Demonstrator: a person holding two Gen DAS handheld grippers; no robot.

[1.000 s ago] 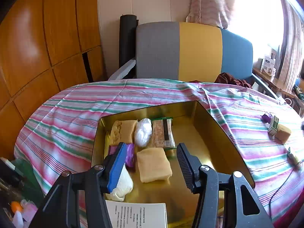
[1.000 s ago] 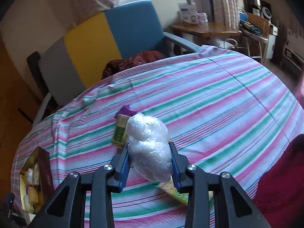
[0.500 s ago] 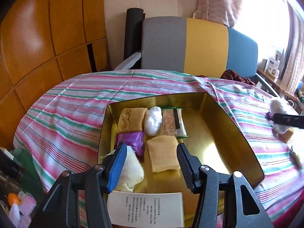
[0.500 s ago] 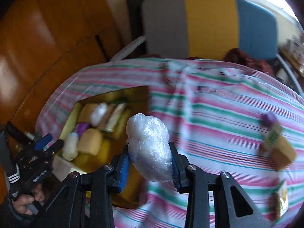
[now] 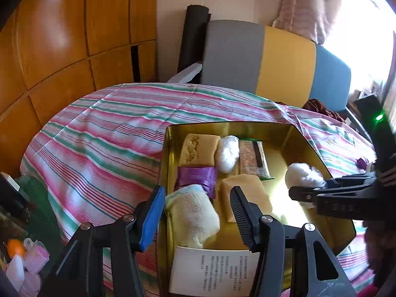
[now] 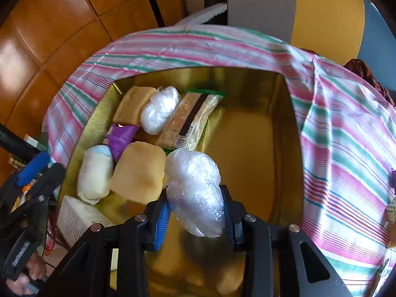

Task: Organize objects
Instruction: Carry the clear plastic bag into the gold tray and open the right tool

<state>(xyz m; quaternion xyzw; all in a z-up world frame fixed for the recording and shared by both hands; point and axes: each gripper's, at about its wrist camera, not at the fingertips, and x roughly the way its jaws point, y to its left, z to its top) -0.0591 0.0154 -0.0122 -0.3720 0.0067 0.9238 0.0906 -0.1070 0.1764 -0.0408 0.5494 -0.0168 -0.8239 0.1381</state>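
- The right gripper (image 6: 195, 220) is pinching a white plastic-wrapped bundle (image 6: 194, 193) between its pads; the wrap is bulging above and below the pads, so the hold appears firm on a soft item.
- The bundle is hanging over the gold box (image 6: 294, 123), above the bare part of its floor, to the right of the items already lying inside. It is not touching the floor as far as the views show.
- The box is sitting on a striped tablecloth (image 6: 346, 148). Its left half is holding two rows: a tan block (image 6: 133, 104), a second wrapped bundle (image 6: 160, 109) and a seed bar (image 6: 190, 121) in the far row; a purple wrapper (image 6: 122, 138), a cream roll (image 6: 95, 173) and a yellow cake (image 6: 141, 170) nearer.
- Judgement: the items are being packed side by side from the left, and the right half is being kept free for what comes next; this bundle most likely belongs beside the yellow cake.
- The right gripper is pointing steeply down into the box, entering from its right side in the left wrist view.
- The left gripper (image 5: 196, 212) is standing part-spread with nothing between its pads, angled down over the near left corner of the box, above the cream roll.
- A printed paper sheet (image 5: 212, 269) is leaning at the near wall.
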